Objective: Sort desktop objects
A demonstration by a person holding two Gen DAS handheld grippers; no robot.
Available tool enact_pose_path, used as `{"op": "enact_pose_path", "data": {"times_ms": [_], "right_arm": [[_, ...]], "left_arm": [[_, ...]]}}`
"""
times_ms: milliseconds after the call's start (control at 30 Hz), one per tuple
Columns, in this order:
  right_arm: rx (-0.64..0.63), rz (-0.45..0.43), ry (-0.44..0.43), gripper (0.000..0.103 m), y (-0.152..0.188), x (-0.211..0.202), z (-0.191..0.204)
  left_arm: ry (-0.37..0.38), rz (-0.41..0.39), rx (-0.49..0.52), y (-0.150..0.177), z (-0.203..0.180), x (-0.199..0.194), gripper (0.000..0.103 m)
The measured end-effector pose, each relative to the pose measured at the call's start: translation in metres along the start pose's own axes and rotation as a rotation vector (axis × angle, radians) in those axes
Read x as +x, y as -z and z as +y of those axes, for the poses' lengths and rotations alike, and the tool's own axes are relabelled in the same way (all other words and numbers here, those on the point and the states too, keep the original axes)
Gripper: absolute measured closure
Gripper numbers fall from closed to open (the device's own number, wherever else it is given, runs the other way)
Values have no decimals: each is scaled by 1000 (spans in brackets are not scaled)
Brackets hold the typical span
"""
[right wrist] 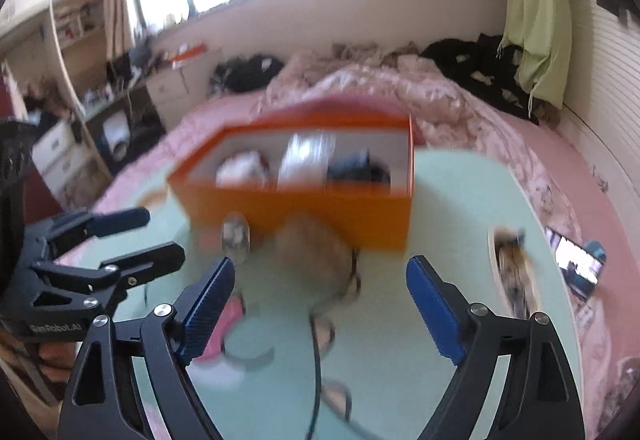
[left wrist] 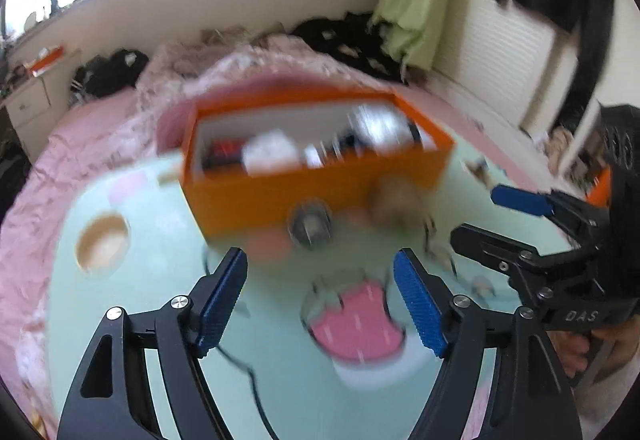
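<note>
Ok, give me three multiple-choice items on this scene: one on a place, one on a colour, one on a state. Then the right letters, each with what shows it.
1. Where does the box stand?
A. on the mint-green table
B. on the windowsill
C. on the floor

2. What colour are the box's outer walls?
A. blue
B. orange
C. black

3. How is the left gripper?
A. shut on the box
B. shut on a cable
C. open, nothing between its pads

Answers: 1 A, the green tabletop runs beneath and around the box. 2 B, its outside is orange, the inside white. 3 C, the blue pads stand wide apart over bare table.
</note>
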State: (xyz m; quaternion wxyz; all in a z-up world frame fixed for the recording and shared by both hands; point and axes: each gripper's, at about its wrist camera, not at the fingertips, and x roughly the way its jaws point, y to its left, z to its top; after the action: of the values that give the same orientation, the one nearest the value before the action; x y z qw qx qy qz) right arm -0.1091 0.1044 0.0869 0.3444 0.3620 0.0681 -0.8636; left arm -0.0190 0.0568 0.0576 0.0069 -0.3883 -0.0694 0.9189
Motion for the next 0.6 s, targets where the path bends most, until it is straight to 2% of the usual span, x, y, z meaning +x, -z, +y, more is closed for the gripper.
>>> {"op": "enact_pose_path", "data": {"times_ms": [67,167,233,300,367,400,600], "right_arm": [[-17,29,11,15,16,5,1],[-40,64,65,15,37,12,5],[-60,52,89,11,44,12,6],[-78,43,97,0,50,13,6],[-85,29,87,0,53,12,3],[-84,27,79,0,53,12,1],[-87,19,87,0,52,12,2]], "left_arm": [[13,50,9,17,-4,8,27],[-11,68,-5,32,-7,15,27],[-21,69,-9,34,-8,18,27],[-49,75,-4,35,-9,20,25],[-95,81,17,38,-13,24,6],[-107,78,7,39,-11,26,2],[-113,79,-12,41,-6,28,0]]}}
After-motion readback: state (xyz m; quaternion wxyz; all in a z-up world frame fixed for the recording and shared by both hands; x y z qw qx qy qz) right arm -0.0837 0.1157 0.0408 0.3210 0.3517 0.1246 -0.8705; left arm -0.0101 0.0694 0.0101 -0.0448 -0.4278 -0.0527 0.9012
